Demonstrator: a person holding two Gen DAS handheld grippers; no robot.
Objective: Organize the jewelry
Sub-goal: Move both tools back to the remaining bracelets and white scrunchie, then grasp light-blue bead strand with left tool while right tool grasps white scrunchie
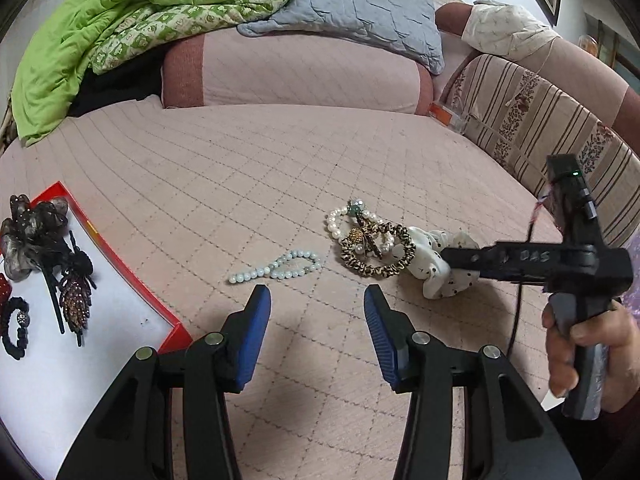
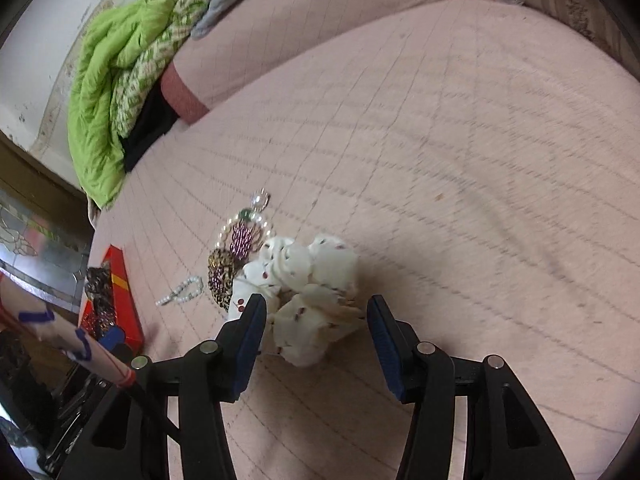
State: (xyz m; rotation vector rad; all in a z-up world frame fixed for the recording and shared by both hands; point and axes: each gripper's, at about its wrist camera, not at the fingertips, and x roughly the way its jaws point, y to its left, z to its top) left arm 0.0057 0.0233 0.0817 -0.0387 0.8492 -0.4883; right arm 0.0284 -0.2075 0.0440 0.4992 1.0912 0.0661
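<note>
Two grippers work over the pink quilted bed cover point(image 1: 280, 160). The left gripper point(image 1: 316, 312) hovers with its blue pads parted about halfway and nothing between them. A pale bead bracelet point(image 1: 276, 266) lies just ahead of its tips, flat on the cover, stretched out with its long axis running from near left to far right in the left wrist view, one end folded into a small loop.

Just right of the beads sits a little heap: a pearl bracelet point(image 1: 340, 224), a leopard-print scrunchie point(image 1: 376, 258), and a white spotted scrunchie point(image 1: 432, 268) touching it. The right gripper point(image 2: 316, 318) comes down over that white scrunchie point(image 2: 308, 280), jaws about half apart, the fabric lying between and just beyond the tips; the pads do not press it.

Far left, a red-rimmed tray point(image 1: 132, 280) with a white floor holds dark hair clips point(image 1: 74, 284) and a black scrunchie point(image 1: 16, 330).
</note>
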